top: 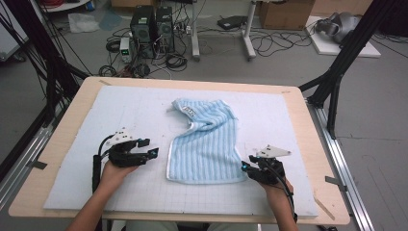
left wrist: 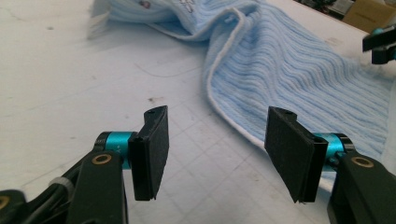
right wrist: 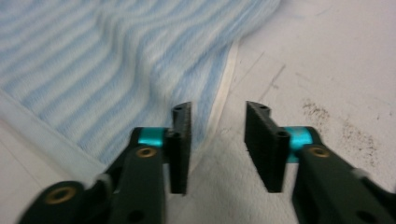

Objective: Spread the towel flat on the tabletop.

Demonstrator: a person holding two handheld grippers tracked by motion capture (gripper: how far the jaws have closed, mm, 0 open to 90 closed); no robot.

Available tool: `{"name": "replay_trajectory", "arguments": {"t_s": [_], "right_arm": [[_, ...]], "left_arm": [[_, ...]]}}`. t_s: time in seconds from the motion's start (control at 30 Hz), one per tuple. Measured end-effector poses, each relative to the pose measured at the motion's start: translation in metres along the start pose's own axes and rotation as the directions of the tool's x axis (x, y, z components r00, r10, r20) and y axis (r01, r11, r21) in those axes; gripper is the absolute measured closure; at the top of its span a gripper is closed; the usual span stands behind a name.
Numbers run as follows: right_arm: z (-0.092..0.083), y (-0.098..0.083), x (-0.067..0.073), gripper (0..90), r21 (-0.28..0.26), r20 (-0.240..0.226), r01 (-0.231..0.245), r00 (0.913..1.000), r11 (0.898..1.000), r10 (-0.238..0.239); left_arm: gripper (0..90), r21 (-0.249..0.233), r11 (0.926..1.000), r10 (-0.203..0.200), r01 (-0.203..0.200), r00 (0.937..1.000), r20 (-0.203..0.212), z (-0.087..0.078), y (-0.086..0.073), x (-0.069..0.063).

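On the pale foam mat (top: pixel 120 115), my right gripper (right wrist: pixel 218 140) hovers with jaws narrowly parted and empty at the near right corner of the rumpled light-blue striped towel (top: pixel 204 144), while my left gripper (left wrist: pixel 217 154) gapes wide, empty, beside its left hem.

Nothing is reading clearly here. The light-blue striped towel (top: pixel 204 144) is carrying a small white label (top: pixel 187 111) near its far, bunched end — dark marks are showing on it in the high view, too small to make out. In the left gripper view the same label (left wrist: pixel 183 5) is showing a few dark characters at the top edge, cut off and blurred — no word or number is coming through.
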State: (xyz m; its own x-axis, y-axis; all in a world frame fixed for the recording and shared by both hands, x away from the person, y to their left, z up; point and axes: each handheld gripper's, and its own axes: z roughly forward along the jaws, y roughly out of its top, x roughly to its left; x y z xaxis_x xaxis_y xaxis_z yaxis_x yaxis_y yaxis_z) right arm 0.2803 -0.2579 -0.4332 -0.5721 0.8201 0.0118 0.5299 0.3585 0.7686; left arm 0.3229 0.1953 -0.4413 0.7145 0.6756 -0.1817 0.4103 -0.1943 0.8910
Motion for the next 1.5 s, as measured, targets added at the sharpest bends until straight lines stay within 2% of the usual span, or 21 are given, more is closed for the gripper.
{"name": "replay_trajectory", "arguments": {"t_s": [0.07, 0.23, 0.4, 0.47, 0.5, 0.6, 0.63, 0.7, 0.73, 0.77, 0.8, 0.87, 0.93, 1.0, 1.07, 1.1, 1.17, 1.2, 1.27, 1.4, 1.5], "right_arm": [[-0.001, 0.0, -0.002, 44.5, -0.029, -0.007, -0.032, 0.9995, 0.999, 0.032], [0.001, -0.001, -0.006, 35.6, -0.066, -0.027, -0.095, 0.9953, 0.993, 0.093], [0.004, -0.002, -0.006, 35.0, -0.055, -0.02, -0.081, 0.9966, 0.995, 0.08], [0.004, -0.002, -0.005, 35.6, -0.052, -0.025, -0.083, 0.9963, 0.995, 0.082], [0.004, -0.002, -0.005, 35.7, -0.052, -0.025, -0.08, 0.9965, 0.995, 0.079], [0.006, -0.001, -0.005, 36.1, -0.053, -0.033, -0.076, 0.9967, 0.996, 0.074], [0.007, -0.001, -0.004, 36.2, -0.048, -0.034, -0.077, 0.9966, 0.996, 0.076], [0.01, 0.0, -0.003, 36.7, -0.044, -0.045, -0.074, 0.9964, 0.996, 0.072], [0.011, 0.001, -0.002, 37.4, -0.041, -0.05, -0.065, 0.9968, 0.997, 0.063], [0.012, 0.001, -0.001, 38.0, -0.038, -0.049, -0.056, 0.9973, 0.998, 0.055], [0.014, 0.002, 0.001, 38.2, -0.034, -0.048, -0.055, 0.9974, 0.998, 0.054], [0.016, 0.004, 0.003, 38.3, -0.039, -0.049, -0.059, 0.9972, 0.998, 0.057], [0.018, 0.005, 0.004, 38.6, -0.048, -0.054, -0.065, 0.9966, 0.997, 0.062], [0.019, 0.007, 0.007, 38.8, -0.048, -0.052, -0.058, 0.9971, 0.997, 0.055], [0.022, 0.008, 0.009, 39.0, -0.044, -0.053, -0.051, 0.9974, 0.998, 0.049], [0.022, 0.008, 0.01, 39.7, -0.045, -0.048, -0.045, 0.9979, 0.998, 0.043], [0.023, 0.008, 0.01, 42.0, -0.047, -0.048, -0.041, 0.9981, 0.998, 0.039], [0.023, 0.008, 0.011, 44.5, -0.049, -0.048, -0.044, 0.998, 0.998, 0.041], [0.022, 0.009, 0.011, 52.1, -0.053, -0.039, -0.024, 0.999, 0.998, 0.022], [0.023, 0.011, 0.013, 55.0, -0.054, -0.06, -0.057, 0.9967, 0.997, 0.053], [0.026, 0.014, 0.018, 54.8, -0.048, -0.073, -0.055, 0.996, 0.997, 0.052]], "left_arm": [[40.3, 0.01, 0.9999, 0.013, -0.013, 0.9999, 0.005, 0.005, 0.001, -0.003], [39.0, 0.041, 0.9987, 0.032, -0.032, 0.9995, 0.003, 0.02, 0.006, -0.004], [39.0, 0.088, 0.9958, 0.025, -0.025, 0.9997, 0.001, 0.037, 0.011, -0.004], [40.2, 0.137, 0.9899, 0.035, -0.036, 0.9994, 0.005, 0.049, 0.012, -0.007], [40.4, 0.176, 0.9827, 0.06, -0.057, 0.9982, -0.009, 0.054, 0.013, -0.009], [42.6, 0.227, 0.9676, 0.12, -0.111, 0.9924, -0.028, 0.062, 0.015, -0.015], [43.4, 0.228, 0.966, 0.132, -0.122, 0.9909, -0.028, 0.063, 0.016, -0.017], [60.4, 0.226, 0.9585, 0.177, -0.173, 0.9841, 0.003, 0.067, 0.016, -0.022], [76.1, 0.227, 0.9529, 0.201, -0.201, 0.9793, 0.021, 0.068, 0.017, -0.025], [86.6, 0.234, 0.9427, 0.245, -0.238, 0.9694, -0.004, 0.07, 0.019, -0.028], [87.4, 0.246, 0.9376, 0.262, -0.246, 0.9645, -0.035, 0.071, 0.02, -0.029], [87.7, 0.248, 0.9459, 0.243, -0.21, 0.9631, -0.114, 0.071, 0.023, -0.021], [87.7, 0.233, 0.9616, 0.192, -0.145, 0.9617, -0.196, 0.068, 0.022, -0.007], [87.6, 0.205, 0.9757, 0.121, -0.077, 0.9702, -0.21, 0.064, 0.021, 0.004], [83.8, 0.199, 0.9775, 0.112, -0.069, 0.9711, -0.211, 0.061, 0.02, 0.004], [75.7, 0.179, 0.9829, 0.082, -0.044, 0.9739, -0.212, 0.058, 0.021, 0.005], [57.6, 0.143, 0.9897, 0.039, -0.01, 0.9792, -0.199, 0.052, 0.021, 0.005], [54.8, 0.126, 0.992, 0.029, -0.006, 0.9834, -0.179, 0.047, 0.02, 0.005], [47.5, 0.124, 0.9923, 0.024, -0.003, 0.9851, -0.17, 0.04, 0.019, 0.004], [45.1, 0.127, 0.9919, 0.019, -0.008, 0.9963, -0.084, 0.025, 0.011, 0.001], [47.0, 0.141, 0.99, 0.013, -0.009, 0.9994, -0.032, 0.02, 0.007, -0.005]]}}
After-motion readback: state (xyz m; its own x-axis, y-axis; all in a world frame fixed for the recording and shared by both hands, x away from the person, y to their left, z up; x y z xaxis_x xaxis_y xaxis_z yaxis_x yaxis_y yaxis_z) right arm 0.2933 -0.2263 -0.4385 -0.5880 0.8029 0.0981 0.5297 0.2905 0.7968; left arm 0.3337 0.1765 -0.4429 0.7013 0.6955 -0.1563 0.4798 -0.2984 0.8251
